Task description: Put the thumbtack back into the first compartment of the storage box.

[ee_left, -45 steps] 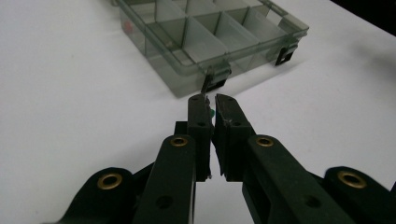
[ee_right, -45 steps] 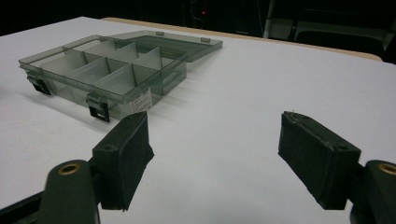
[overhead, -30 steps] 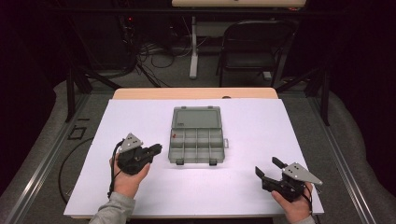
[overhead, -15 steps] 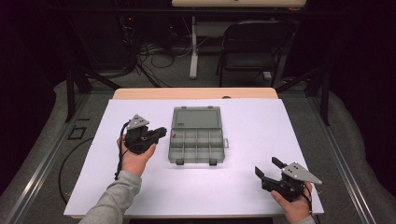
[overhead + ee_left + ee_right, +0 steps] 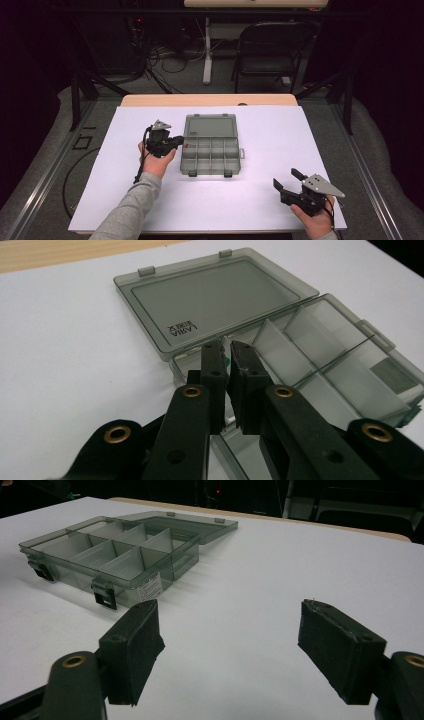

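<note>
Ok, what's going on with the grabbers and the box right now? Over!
Left gripper shut on something small, at the open box's left edge. Right gripper open, away from the box. Nothing in the way.

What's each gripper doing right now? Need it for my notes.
Left gripper: shut on a small green thing, over the organizer box.
Right gripper: open, empty.

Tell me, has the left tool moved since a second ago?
Yes. The left tool moved up the table and rightward, reaching the organizer box's left edge.
</note>
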### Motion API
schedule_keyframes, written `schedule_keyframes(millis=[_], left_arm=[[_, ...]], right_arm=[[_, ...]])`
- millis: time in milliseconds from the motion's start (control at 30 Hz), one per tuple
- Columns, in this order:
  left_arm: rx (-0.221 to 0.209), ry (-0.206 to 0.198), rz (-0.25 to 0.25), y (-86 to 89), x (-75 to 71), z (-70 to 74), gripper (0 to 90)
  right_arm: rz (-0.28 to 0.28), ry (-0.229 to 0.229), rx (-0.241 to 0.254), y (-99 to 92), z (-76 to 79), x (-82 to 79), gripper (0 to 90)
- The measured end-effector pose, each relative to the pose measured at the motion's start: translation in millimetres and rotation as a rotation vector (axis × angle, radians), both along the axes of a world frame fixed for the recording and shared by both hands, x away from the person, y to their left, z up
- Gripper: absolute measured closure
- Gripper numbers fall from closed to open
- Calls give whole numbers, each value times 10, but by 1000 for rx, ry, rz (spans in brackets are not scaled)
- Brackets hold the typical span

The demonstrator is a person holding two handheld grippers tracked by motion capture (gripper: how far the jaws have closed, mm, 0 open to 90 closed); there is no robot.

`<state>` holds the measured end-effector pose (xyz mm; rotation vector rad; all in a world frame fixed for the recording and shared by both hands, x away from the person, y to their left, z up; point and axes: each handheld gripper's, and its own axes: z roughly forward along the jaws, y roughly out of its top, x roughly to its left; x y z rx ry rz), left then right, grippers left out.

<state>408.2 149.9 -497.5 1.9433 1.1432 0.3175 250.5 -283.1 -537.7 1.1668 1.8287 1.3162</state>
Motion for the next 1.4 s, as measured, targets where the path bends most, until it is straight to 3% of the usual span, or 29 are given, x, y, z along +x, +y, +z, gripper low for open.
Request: schedule_keyframes(millis=[233, 667, 1300, 1400], left_arm=[[22, 39, -2, -51, 80, -109, 853], [42, 69, -9, -160, 157, -255, 851], [56, 47, -14, -239, 175, -258, 844], [73, 31, -9, -241, 159, -242, 798]], right_arm=[[0, 1, 1, -3, 0, 0, 242], [3, 1, 1, -5, 1, 0, 242], [5, 1, 0, -12, 1, 1, 242], [4, 2, 0, -10, 0, 4, 242]])
